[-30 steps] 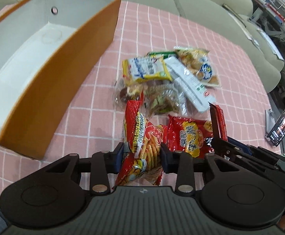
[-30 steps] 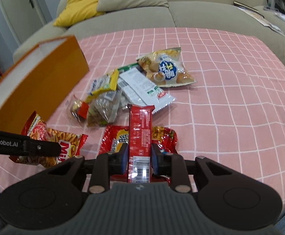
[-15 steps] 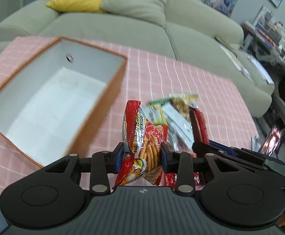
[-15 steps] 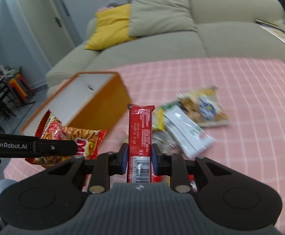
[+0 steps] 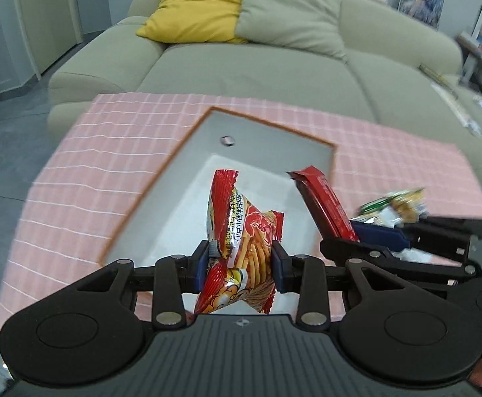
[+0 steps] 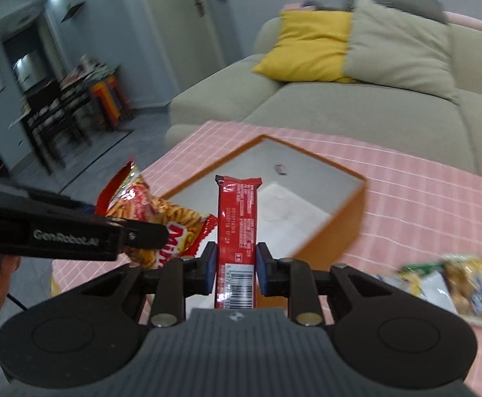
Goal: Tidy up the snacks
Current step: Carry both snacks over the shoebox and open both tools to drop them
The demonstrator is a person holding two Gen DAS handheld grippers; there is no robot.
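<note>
With my left tool (image 5: pixel 241 261) clamped on the red chip bag (image 5: pixel 242 231) and my right tool (image 6: pixel 236 269) on the red bar (image 6: pixel 237 228), both poised over the empty orange box (image 5: pixel 320 142) on the bench, next I lower and release them inside.

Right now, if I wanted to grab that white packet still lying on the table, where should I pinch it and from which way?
Probably come down from above with the tongs and pinch the white packet across its narrow width. It lies flat on the pink tablecloth, partly overlapping the other snacks, so a side approach would likely bump those. Blur hides its exact edges.
</note>
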